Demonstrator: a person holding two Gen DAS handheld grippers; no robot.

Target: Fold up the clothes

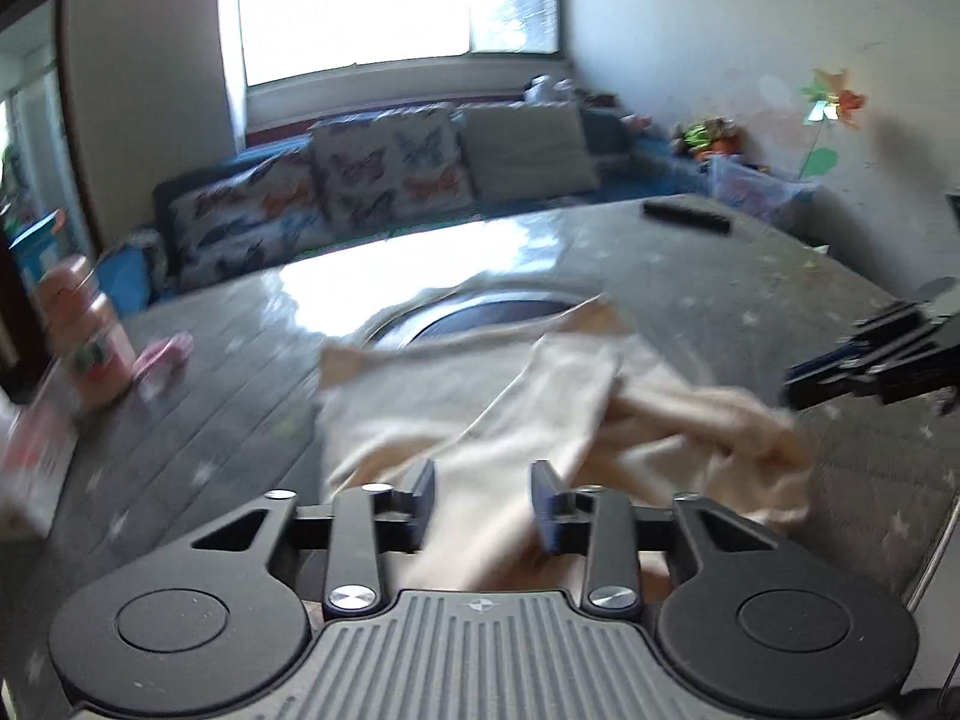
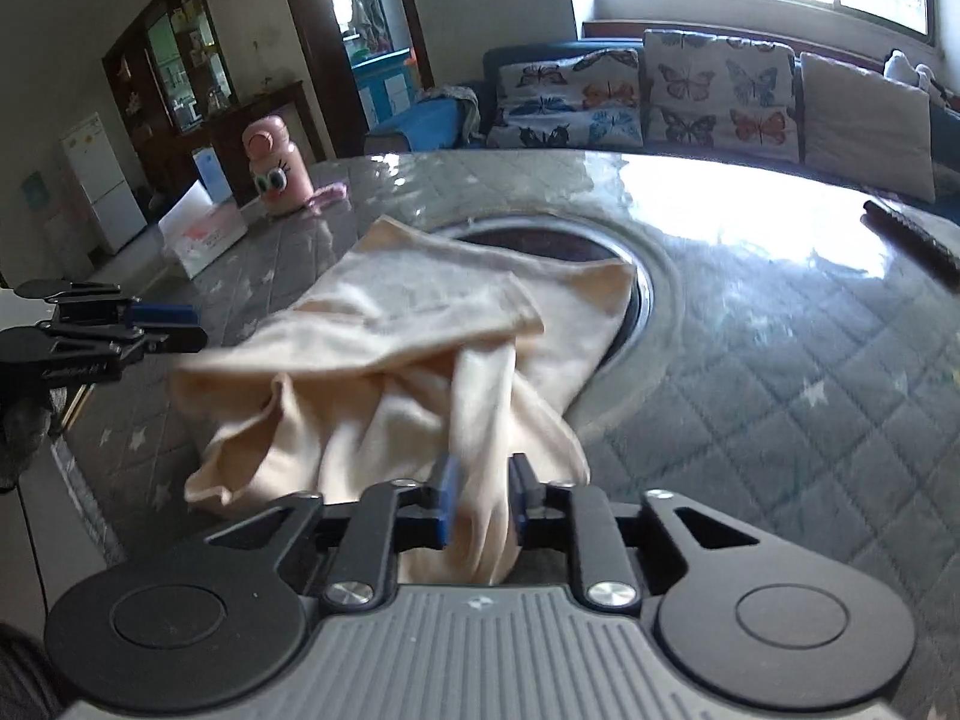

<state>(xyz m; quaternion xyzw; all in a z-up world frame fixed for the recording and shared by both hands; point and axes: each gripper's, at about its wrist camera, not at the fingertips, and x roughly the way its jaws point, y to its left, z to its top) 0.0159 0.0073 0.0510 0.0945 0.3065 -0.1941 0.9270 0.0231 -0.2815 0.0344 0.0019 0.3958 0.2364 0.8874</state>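
Note:
A cream-coloured garment (image 1: pixel 480 420) lies crumpled on the grey quilted table (image 1: pixel 720 276), partly over its dark round centre opening (image 1: pixel 480 315). My left gripper (image 1: pixel 483 501) hangs over the near part of the cloth with its jaws apart, and cloth runs between them. My right gripper (image 2: pixel 483 501) has its jaws nearly together on a bunched strip of the same garment (image 2: pixel 420 324). In the left wrist view the right gripper (image 1: pixel 852 369) shows at the right edge. In the right wrist view the left gripper (image 2: pixel 174 330) shows at the left edge.
A pink bottle (image 2: pixel 276 171) and a white box (image 2: pixel 201 234) stand at the table's far left. A dark flat object (image 1: pixel 687 216) lies at the far right. A sofa with butterfly cushions (image 2: pixel 654 96) lies behind the table under a bright window.

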